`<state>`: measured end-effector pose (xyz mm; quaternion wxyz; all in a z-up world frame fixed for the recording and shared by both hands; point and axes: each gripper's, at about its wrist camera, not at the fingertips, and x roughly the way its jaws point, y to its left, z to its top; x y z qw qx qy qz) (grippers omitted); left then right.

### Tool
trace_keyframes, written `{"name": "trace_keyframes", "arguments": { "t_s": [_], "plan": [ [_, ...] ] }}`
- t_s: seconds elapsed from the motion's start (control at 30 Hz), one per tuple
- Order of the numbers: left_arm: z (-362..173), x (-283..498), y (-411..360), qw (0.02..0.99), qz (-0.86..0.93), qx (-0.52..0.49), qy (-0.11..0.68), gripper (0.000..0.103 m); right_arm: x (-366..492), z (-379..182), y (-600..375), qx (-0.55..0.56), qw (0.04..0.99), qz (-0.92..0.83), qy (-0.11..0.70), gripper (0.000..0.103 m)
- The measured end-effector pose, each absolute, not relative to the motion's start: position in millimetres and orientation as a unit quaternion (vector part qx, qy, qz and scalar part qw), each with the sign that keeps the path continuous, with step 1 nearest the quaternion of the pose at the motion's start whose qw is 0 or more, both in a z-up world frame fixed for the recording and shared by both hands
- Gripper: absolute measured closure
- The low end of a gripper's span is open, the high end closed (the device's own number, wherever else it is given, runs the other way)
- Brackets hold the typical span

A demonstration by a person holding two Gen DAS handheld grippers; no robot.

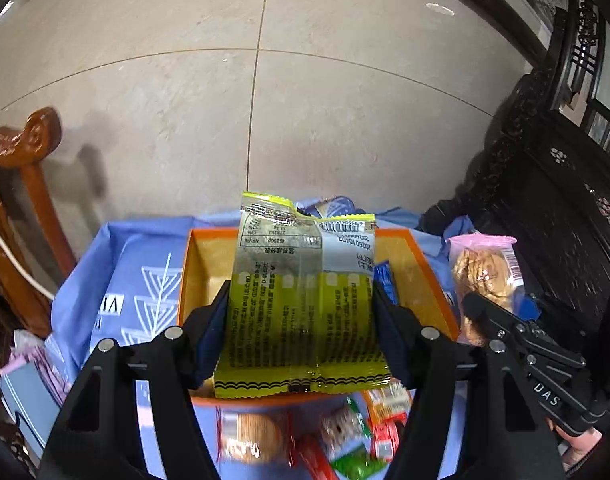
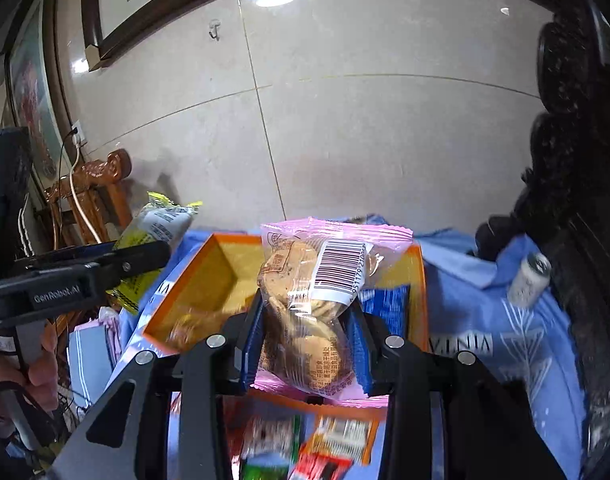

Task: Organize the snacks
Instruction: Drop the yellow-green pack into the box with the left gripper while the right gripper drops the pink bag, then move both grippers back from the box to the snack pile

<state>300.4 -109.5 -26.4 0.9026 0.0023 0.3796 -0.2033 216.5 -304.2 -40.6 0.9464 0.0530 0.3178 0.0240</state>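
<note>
Currently I am holding one snack in each gripper above the orange box (image 1: 421,264), which is sitting on the blue cloth (image 1: 117,264) that covers the table. My left gripper (image 1: 301,320) is grasping the yellow-green packet (image 1: 301,292) by its sides, its jaws clenched on the wrapper at lower centre of the left view. My right gripper (image 2: 305,340) is likewise clamping the pink cookie bag (image 2: 305,308), jaws closed on its lower half at centre of the right view.

Progress, as I am judging it: the box is only partly filled. A blue packet (image 2: 385,304) is lying against its right wall, and something tan and blurred is showing at its lower left corner; much of the yellow floor is bare. Several loose snacks (image 1: 345,432), red, green and orange, are waiting on the cloth at the bottom of both views, so most of the sorting remains.

Room for moving: the box walls are framing both held packets closely, and the two grippers are working near each other. A small can (image 2: 529,280) is lying at right on the cloth, well apart from the box.
</note>
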Motion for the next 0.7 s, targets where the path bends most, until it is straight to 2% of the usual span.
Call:
{"name": "trace_keyframes", "arguments": {
  "t_s": [0.07, 0.1, 0.17, 0.2, 0.7],
  "plan": [
    [-27.6, 314.7, -114.7, 0.902, -0.204, 0.001, 0.381, 0.035, 232.4, -39.8, -305.5, 0.046, 0.947, 0.024, 0.316, 0.065],
    [-28.1, 319.9, -115.5, 0.902, -0.204, -0.001, 0.38, 0.024, 238.7, -40.8, -306.1, 0.048, 0.946, 0.028, 0.319, 0.063],
    [-27.0, 329.5, -115.1, 0.906, -0.18, -0.007, 0.383, 0.004, 247.5, -40.7, -307.6, 0.052, 0.945, 0.022, 0.322, 0.044],
    [-25.7, 331.5, -112.7, 0.908, -0.174, -0.015, 0.382, 0.004, 248.8, -38.6, -308.9, 0.058, 0.946, 0.017, 0.317, 0.031],
    [-25.3, 277.1, -72.7, 0.907, -0.169, -0.045, 0.382, 0.004, 193.4, -43.9, -296.8, 0.056, 0.944, 0.023, 0.324, 0.031]
  ]
}}
